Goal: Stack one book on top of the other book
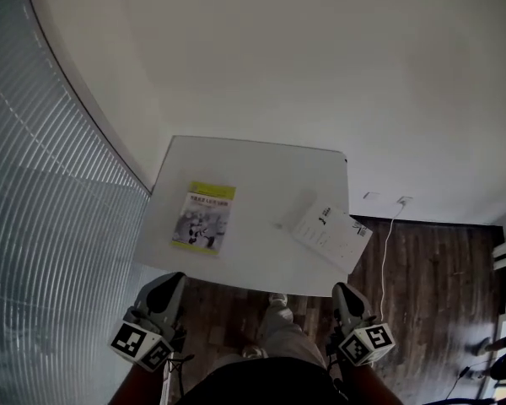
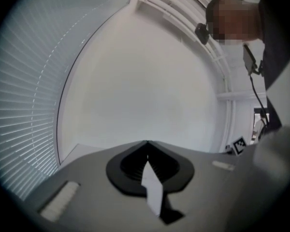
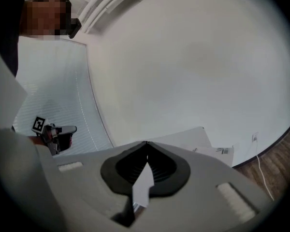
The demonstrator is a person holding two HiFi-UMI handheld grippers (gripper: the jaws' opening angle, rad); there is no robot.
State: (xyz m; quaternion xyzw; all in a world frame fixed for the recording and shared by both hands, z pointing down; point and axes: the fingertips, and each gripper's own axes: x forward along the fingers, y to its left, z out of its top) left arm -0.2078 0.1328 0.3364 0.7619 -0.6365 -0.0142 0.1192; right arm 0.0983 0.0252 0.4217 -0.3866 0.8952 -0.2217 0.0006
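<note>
Two books lie well apart on a white table (image 1: pixel 253 167) as a person stands at its near edge, a gripper in each hand. The left gripper (image 1: pixel 169 285) and right gripper (image 1: pixel 344 294) both hang short of the table, over the wood floor (image 1: pixel 422 294), each with jaws pressed together on nothing. The yellow-green book (image 1: pixel 204 218) lies ahead of the left gripper, its long axis running away from the person. The white book (image 1: pixel 331 234) sits askew just ahead of the right gripper, one corner apparently past the table's right edge. Neither is touched; stacking has not begun.
</note>
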